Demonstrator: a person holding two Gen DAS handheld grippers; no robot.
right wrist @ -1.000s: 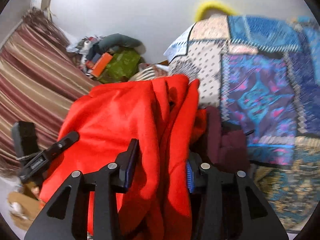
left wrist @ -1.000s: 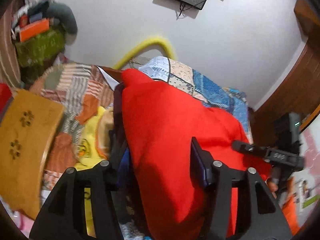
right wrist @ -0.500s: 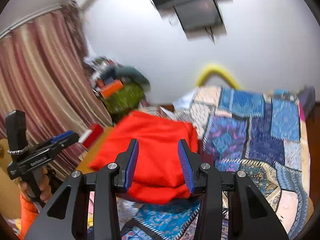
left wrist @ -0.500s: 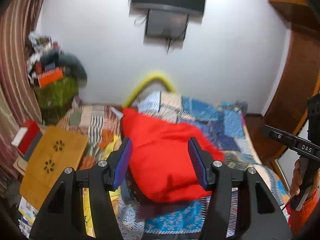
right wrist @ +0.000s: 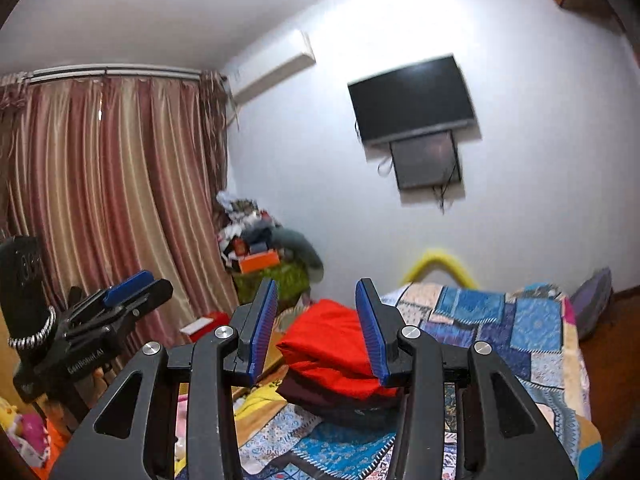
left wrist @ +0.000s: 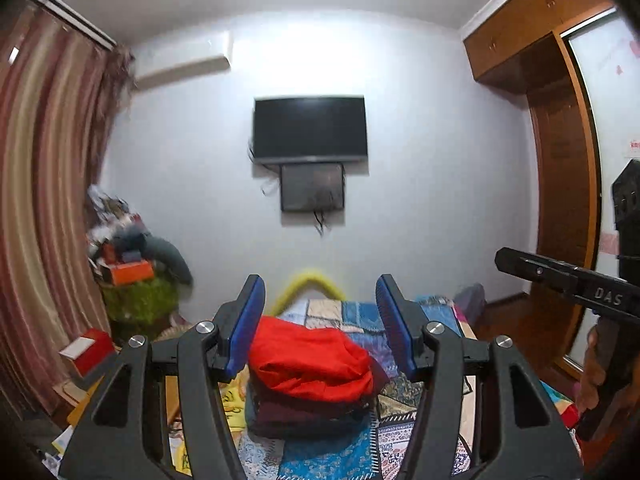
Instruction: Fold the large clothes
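Note:
A folded red garment (left wrist: 308,364) lies on top of a stack of dark folded clothes (left wrist: 304,416) on the patchwork bed cover (left wrist: 360,312). It also shows in the right wrist view (right wrist: 332,344) on the same dark stack (right wrist: 344,404). My left gripper (left wrist: 320,320) is open and empty, held well back and above the stack. My right gripper (right wrist: 316,320) is open and empty too, also raised away from the stack. Each gripper shows in the other's view, the right one (left wrist: 568,276) and the left one (right wrist: 120,300).
A wall TV (left wrist: 310,128) hangs behind the bed. Striped curtains (right wrist: 100,200) cover the left wall. A clutter pile with an orange box (left wrist: 132,272) sits in the corner. A wooden wardrobe (left wrist: 560,160) stands on the right. Yellow cloth (right wrist: 256,404) lies left of the stack.
Both grippers let go of the red garment and pulled back and up from the stack. The garment now rests folded on the dark clothes, and the whole room has come into view.

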